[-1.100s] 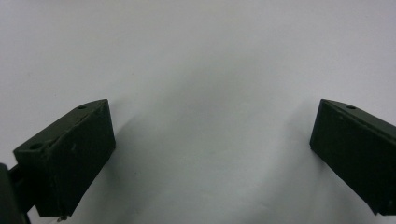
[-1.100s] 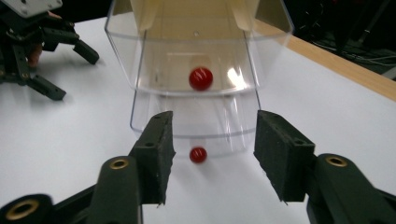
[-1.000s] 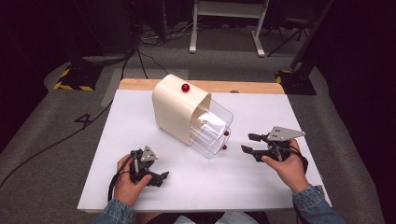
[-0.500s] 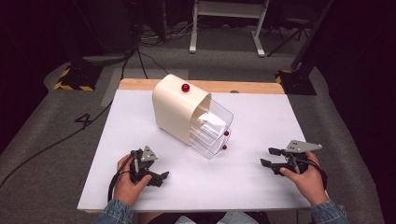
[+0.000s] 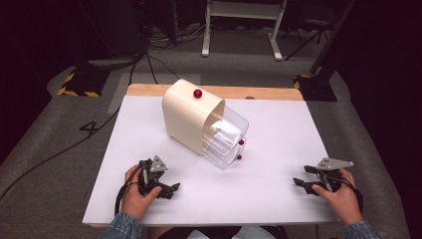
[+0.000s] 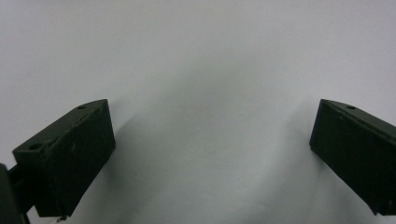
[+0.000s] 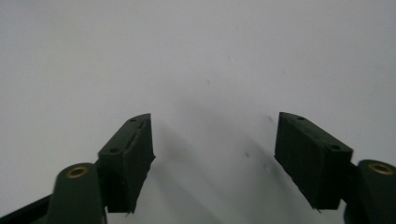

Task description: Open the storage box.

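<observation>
On the near edge of the white table (image 5: pixel 278 199), both grippers rest low, one at each corner, well apart from the work.

- Left gripper (image 5: pixel 168 188): held in the left hand (image 5: pixel 133 195), pointed right along the table. Jaws spread wide, nothing between them; the left gripper view gives bare white surface past the tips.
- Right gripper (image 5: pixel 304 176): held in the right hand (image 5: pixel 341 196), pointed left. Jaws have just been opening and now stand spread, nothing between them, only white table ahead in the right gripper view.
- Cream box (image 5: pixel 186 115): sits mid-table, toward the far side, between the 2 grippers. Red knob (image 5: pixel 198 93) on top. 2 clear drawers (image 5: pixel 226 139) stick out of its near-right face, each with a small red knob; something white lies in the upper 1.

Judgement: both hands look parked in a resting pose, jaws empty and aimed inward, so either could reach the drawers next. Drawers left pulled out, likely for access to the contents.
</observation>
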A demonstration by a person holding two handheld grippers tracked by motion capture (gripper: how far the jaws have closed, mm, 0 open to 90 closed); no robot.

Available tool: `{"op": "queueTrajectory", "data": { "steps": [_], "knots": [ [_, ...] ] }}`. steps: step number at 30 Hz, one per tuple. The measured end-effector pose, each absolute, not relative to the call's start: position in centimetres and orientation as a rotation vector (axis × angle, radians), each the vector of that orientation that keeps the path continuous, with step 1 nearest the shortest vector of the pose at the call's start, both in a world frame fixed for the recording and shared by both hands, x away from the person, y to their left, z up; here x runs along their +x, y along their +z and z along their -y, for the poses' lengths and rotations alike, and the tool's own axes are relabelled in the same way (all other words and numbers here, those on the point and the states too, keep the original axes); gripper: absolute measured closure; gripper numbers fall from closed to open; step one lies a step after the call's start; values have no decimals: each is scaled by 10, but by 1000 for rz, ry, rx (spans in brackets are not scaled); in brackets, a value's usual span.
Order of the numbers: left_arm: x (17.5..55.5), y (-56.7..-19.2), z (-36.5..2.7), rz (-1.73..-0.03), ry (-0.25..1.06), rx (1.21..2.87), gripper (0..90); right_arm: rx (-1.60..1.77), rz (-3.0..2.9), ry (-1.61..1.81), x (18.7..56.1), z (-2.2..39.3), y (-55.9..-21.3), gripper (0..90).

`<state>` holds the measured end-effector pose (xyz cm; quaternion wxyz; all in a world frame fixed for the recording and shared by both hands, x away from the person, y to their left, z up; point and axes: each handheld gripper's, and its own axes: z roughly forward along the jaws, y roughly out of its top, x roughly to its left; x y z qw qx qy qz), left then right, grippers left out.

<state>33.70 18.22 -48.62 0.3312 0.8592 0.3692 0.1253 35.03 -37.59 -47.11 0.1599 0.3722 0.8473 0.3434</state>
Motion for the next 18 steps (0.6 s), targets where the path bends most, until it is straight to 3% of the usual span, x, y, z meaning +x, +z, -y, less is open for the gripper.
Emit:
{"op": "queueTrajectory", "data": {
  "steps": [4,18],
  "knots": [
    [337,-486,-182,-968,325,2246,1,1103,-2395,1033,347,385,-479,149],
    [337,-486,-182,-968,335,2250,2,1064,-2384,1022,344,383,-482,138]
  ]
}}
